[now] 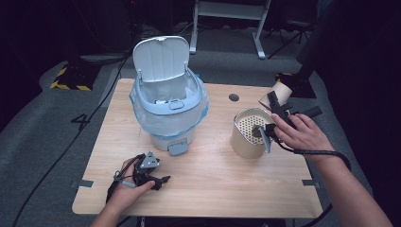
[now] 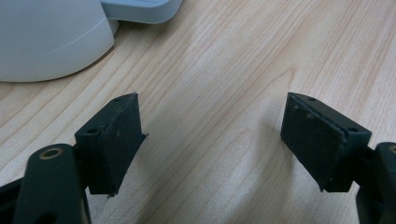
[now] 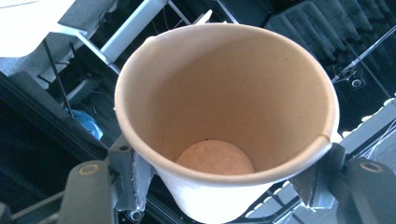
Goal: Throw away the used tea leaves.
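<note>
1. My left gripper (image 1: 158, 181) rests on the pale wooden counter (image 1: 213, 184) near its front left edge, jaws spread wide with nothing but bare wood between them. I keep it parked there, out of the way, since the work is in my other hand.
2. The light blue lidded plastic bin (image 1: 168, 106) stands just beyond it, its white lid (image 1: 161, 57) tipped up and a clear liner folded over the rim. I judge it is left open to take whatever I throw away.
3. Right of the bin sits a tan cylindrical container with a perforated insert (image 1: 249, 132), upright and apart from the bin.
4. My right gripper (image 1: 276, 106) pinches the tan paper cup (image 3: 224, 121) by its sides, a jaw on each side of the wall. The cup is tilted off upright, lifted above the counter's right edge behind the container, and it looks empty inside, so I can carry it leftward to the bin.
</note>
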A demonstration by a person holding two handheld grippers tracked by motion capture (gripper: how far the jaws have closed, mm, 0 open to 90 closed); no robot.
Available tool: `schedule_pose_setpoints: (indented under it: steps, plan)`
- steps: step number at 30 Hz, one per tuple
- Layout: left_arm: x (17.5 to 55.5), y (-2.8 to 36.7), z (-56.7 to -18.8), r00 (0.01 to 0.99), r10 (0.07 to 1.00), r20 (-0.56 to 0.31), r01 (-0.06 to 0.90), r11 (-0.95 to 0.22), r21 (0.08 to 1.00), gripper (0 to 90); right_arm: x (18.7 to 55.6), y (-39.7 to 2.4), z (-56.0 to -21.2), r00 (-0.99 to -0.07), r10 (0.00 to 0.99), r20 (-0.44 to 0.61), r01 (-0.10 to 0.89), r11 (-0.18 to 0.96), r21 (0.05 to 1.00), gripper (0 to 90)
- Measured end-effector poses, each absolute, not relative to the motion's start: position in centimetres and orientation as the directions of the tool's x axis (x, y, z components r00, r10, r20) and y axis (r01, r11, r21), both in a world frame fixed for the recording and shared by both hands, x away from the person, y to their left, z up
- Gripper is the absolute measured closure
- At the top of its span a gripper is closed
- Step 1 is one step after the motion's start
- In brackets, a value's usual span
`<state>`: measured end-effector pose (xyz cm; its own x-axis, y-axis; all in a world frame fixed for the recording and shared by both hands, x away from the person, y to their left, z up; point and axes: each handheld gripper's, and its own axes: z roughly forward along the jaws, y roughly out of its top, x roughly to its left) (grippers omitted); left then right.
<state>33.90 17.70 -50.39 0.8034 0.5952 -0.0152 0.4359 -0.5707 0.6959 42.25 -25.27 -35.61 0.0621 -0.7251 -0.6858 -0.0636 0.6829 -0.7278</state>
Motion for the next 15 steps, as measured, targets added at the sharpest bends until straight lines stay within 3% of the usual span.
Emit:
schedule_pose_setpoints:
  steps: [5, 8, 9, 10, 11, 15]
  plan:
    - [33.9, 17.7, -50.4, 0.803, 0.595, -0.015, 0.436, -0.571, 0.696, 20.8, 42.4, -25.5, -35.0, 0.006, -0.624, -0.782, -0.107, 0.777, -0.621, 32.4]
    - [33.9, 17.7, -50.4, 0.803, 0.595, -0.015, 0.436, -0.570, 0.696, 20.8, 42.7, -25.9, -34.5, -0.050, -0.502, -0.863, -0.124, 0.861, -0.494, 31.9]
    - [33.9, 17.7, -50.4, 0.803, 0.595, -0.015, 0.436, -0.571, 0.696, 20.8, 42.8, -26.2, -34.3, -0.102, -0.406, -0.908, -0.133, 0.910, -0.392, 31.8]
    - [33.9, 17.7, -50.4, 0.803, 0.595, -0.015, 0.436, -0.571, 0.696, 20.8, 42.8, -26.2, -34.3, -0.102, -0.406, -0.908, -0.133, 0.910, -0.392, 31.8]
    - [33.9, 17.7, -50.4, 0.803, 0.595, -0.015, 0.436, -0.571, 0.696, 20.9, 43.0, -26.6, -34.1, -0.150, -0.305, -0.940, -0.144, 0.948, -0.285, 31.6]
    - [33.9, 17.7, -50.4, 0.803, 0.595, -0.015, 0.436, -0.571, 0.696, 20.9, 43.1, -27.2, -33.6, -0.231, -0.144, -0.962, -0.149, 0.983, -0.111, 31.4]
